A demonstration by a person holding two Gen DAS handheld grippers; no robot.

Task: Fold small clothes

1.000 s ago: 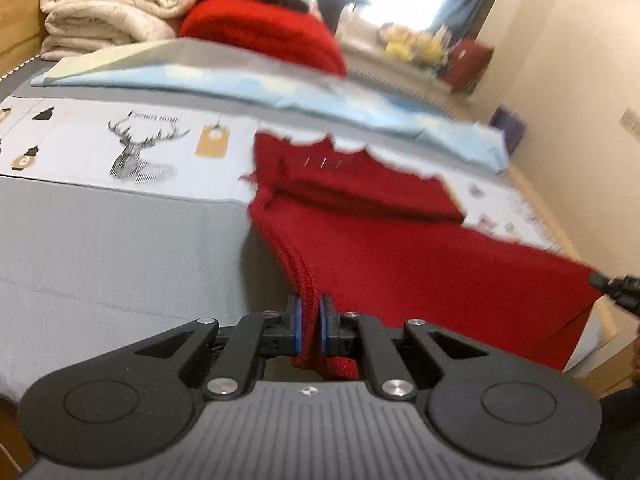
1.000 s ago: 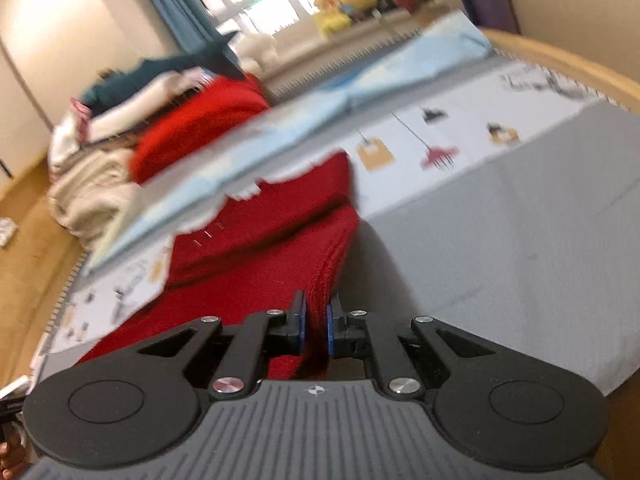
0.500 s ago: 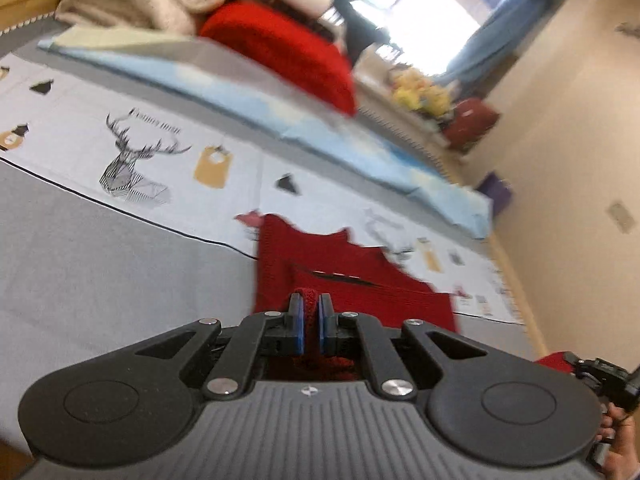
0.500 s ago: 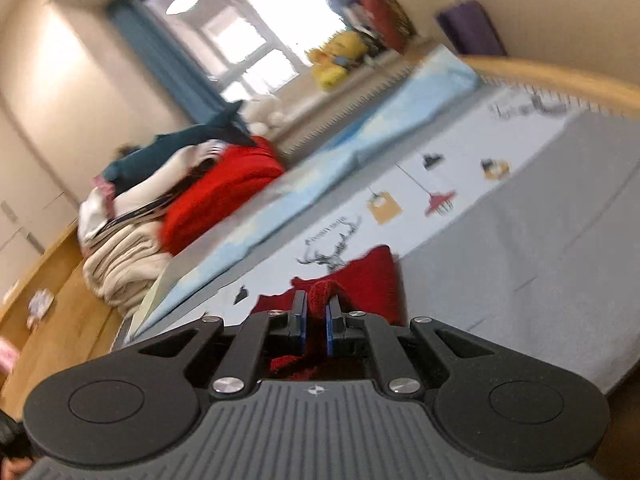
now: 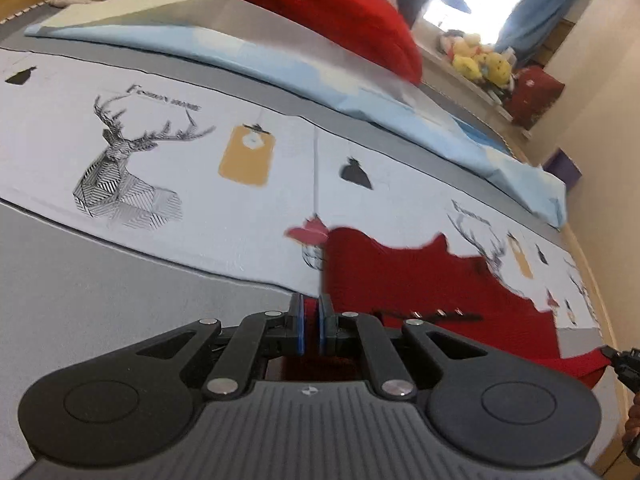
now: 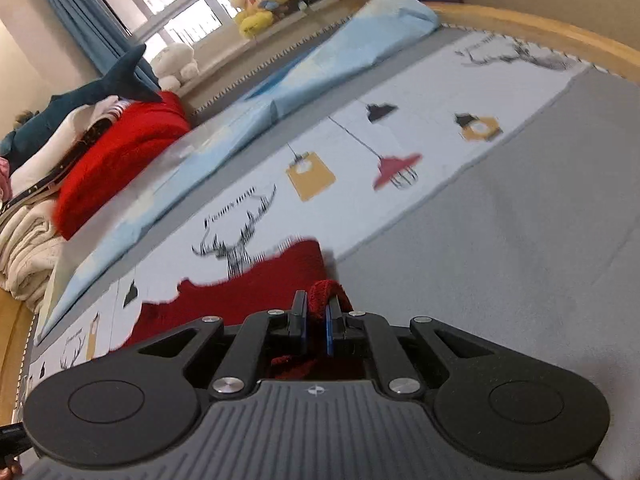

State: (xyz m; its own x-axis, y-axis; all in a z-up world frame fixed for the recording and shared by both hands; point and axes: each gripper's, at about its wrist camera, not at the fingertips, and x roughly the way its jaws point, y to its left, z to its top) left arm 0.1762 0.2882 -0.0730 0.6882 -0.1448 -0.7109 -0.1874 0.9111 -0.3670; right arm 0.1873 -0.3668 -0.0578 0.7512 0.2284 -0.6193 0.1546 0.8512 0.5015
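Observation:
A small dark red knitted garment (image 5: 420,280) lies on the bed's printed sheet (image 5: 200,184), folded over on itself. My left gripper (image 5: 311,322) is shut on one near corner of it, low over the bed. In the right wrist view the same garment (image 6: 248,296) spreads to the left. My right gripper (image 6: 316,320) is shut on a bunched red corner at the garment's right edge. The other gripper's tip (image 5: 624,360) shows at the right edge of the left wrist view.
A folded light blue sheet (image 5: 280,56) lies across the bed behind the garment. A bright red blanket (image 6: 120,152), cream blankets (image 6: 24,248) and a plush shark (image 6: 100,84) are stacked at the far side. The wooden bed rim (image 6: 540,28) curves on the right.
Both grippers have carried the garment's near edge forward and down over its far part. The garment went from hanging stretched between them to lying folded on the bed.

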